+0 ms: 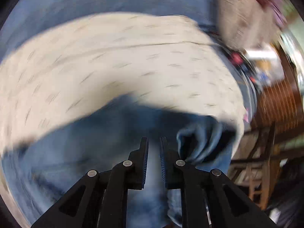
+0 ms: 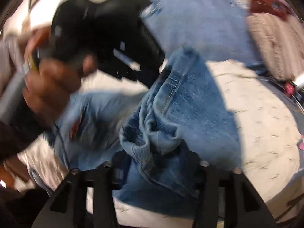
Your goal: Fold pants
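Observation:
The blue jeans (image 2: 186,102) lie across a cream bedspread (image 2: 266,117) and are partly lifted. My right gripper (image 2: 152,152) is shut on a bunched fold of the jeans, which drapes over its fingers and hides the tips. In the left wrist view my left gripper (image 1: 153,142) has its jaws close together with a narrow gap, above blue denim (image 1: 95,152); a raised fold of denim (image 1: 201,142) hangs just right of it. Nothing shows between its pads. The left gripper's black body (image 2: 106,34), held in a hand (image 2: 51,83), shows at upper left in the right wrist view. Both views are motion-blurred.
A beige striped pillow (image 2: 273,43) and a dark red cushion (image 2: 266,0) lie at the bed's far right. A wooden chair or ladder frame (image 1: 262,163) and a slatted brown wall stand beyond the bed edge on the right in the left wrist view.

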Demonstrator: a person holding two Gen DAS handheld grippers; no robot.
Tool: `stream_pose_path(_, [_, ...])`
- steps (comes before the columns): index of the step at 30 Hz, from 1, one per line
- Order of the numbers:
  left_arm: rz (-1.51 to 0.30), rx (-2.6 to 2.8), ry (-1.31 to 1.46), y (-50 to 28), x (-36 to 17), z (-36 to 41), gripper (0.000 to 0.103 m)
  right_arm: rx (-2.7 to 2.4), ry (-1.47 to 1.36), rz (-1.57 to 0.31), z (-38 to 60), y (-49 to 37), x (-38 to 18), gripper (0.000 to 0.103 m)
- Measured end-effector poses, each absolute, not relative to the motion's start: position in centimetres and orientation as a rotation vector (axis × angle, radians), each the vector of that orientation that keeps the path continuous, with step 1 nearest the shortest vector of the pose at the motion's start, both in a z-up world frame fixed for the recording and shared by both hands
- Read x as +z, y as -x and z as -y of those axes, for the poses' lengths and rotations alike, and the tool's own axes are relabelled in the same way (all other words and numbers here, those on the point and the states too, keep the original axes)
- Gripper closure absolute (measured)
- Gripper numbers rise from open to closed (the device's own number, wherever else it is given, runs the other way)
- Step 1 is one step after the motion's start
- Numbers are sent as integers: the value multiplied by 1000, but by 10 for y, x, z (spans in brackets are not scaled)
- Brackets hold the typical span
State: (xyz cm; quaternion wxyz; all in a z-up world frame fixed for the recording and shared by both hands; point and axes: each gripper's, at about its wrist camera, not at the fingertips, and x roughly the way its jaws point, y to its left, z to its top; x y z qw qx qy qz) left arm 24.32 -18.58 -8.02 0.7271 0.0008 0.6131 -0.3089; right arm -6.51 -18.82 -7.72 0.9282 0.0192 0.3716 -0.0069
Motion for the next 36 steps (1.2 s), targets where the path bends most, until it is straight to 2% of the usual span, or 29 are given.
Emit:
stream_pose_path(2, [-1366, -636, 85, -246, -83, 149, 91, 33, 8, -810, 166, 64, -85, 51])
stream_pose_path(4, [-1366, -632, 193, -244, -82, 115, 84, 68, 49, -790, 152, 73, -79, 51])
stream_pose_path(5, [-1360, -636, 245, -240, -80, 100, 76, 78, 66, -761, 148, 82, -71, 49])
stream_pose_path(6, [-1345, -640, 280, -236, -79, 90, 69, 71, 63, -736, 150, 90, -63, 46])
stream_pose_path(8, [-1323, -655, 334, -226, -76, 75, 61, 43, -1, -695, 166, 105, -50, 29])
stream_pose_path(10, [-1306, -705, 369, -210, -76, 70, 55, -24, -156, -663, 203, 121, -40, 23])
stream_pose_path(12, [-1290, -732, 350, -197, -75, 75, 47, -86, -327, -661, 246, 128, -42, 23])
stream_pose_path(16, [-1290, -704, 222, -183, -84, 103, 46, -144, -621, -654, 317, 126, -57, 21])
stream_pose_path(21, [-1372, -718, 222, -165, -106, 117, 46, -137, -690, -677, 356, 79, -73, 21])
stream_pose_path(23, [-1397, -649, 199, -169, -120, 120, 52, -137, -700, -698, 371, 56, -85, 21])
stream_pose_path(24, [-1401, -631, 197, -170, -121, 121, 64, -158, -694, -722, 375, 42, -94, 23])
stream_pose_path(25, [-1395, -612, 189, -171, -118, 121, 70, -148, -688, -748, 377, 34, -102, 47])
stream_pose_path(26, [-1386, -607, 185, -171, -112, 120, 78, -117, -674, -787, 375, 23, -106, 82])
stream_pose_path(31, [-1321, -555, 133, -167, -94, 113, 77, -129, -348, -683, 338, 28, -62, 83])
stream_pose_path(33, [-1352, -517, 88, -161, -112, 116, 77, -199, -210, -773, 333, 11, -81, 83])
stream_pose_path(35, [-1347, -526, 88, -153, -115, 113, 77, -223, -152, -860, 333, 0, -107, 77])
stream_pose_path(36, [-1323, -537, 59, -146, -110, 110, 77, -230, -164, -825, 334, 5, -101, 73])
